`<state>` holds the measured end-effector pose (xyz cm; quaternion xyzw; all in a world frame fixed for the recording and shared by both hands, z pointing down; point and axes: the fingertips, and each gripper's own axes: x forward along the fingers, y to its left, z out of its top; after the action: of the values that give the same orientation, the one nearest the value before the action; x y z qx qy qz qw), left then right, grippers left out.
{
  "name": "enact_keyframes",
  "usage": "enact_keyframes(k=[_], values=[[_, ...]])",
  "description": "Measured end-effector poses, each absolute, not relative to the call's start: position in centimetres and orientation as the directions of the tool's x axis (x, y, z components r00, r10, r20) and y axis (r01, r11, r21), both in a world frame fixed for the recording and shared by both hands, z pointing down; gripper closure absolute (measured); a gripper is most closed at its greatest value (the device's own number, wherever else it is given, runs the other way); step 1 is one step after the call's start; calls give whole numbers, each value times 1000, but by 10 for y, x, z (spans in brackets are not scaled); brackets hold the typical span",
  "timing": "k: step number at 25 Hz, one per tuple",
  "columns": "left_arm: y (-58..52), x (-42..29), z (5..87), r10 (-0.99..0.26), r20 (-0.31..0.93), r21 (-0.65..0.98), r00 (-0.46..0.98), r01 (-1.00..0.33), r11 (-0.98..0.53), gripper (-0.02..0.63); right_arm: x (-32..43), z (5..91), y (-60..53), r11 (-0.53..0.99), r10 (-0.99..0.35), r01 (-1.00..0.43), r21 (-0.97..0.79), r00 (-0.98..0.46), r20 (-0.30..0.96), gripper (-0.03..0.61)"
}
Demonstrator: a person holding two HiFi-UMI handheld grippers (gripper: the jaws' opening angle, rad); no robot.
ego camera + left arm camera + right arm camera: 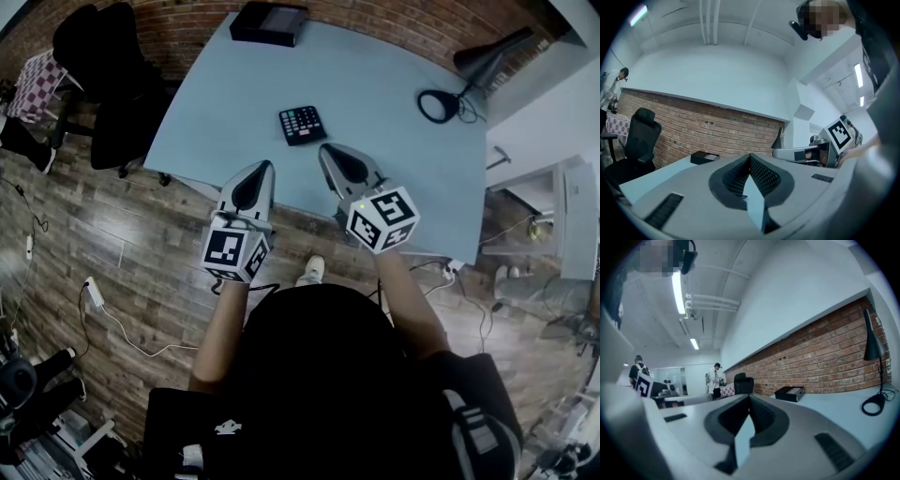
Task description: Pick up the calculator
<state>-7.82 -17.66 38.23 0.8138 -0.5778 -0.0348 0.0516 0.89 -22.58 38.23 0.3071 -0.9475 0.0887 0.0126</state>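
The black calculator (302,125) lies flat on the pale blue table (375,84), a little beyond both grippers. My left gripper (266,165) hovers at the table's near edge, below and to the left of the calculator, jaws shut and empty. My right gripper (326,148) points over the table just below and to the right of the calculator, also shut on nothing. The calculator shows in neither gripper view, where the closed jaws of the left gripper (750,155) and the right gripper (749,397) fill the lower part.
A black box (269,23) sits at the table's far edge by the brick wall. A black desk lamp (441,103) with a ring base stands at the far right. A black office chair (108,75) stands left of the table. People stand far off in the room (715,378).
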Motion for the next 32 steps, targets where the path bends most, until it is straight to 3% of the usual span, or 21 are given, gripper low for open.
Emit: enact_keyframes(k=[23, 32], values=[[-224, -71, 392, -963, 46, 121, 265, -959, -257, 611, 8, 423, -273, 835, -486, -507, -213, -862, 143, 574], [-247, -91, 403, -950, 59, 151, 307, -943, -295, 611, -5, 440, -291, 808, -519, -557, -194, -828, 214, 574]])
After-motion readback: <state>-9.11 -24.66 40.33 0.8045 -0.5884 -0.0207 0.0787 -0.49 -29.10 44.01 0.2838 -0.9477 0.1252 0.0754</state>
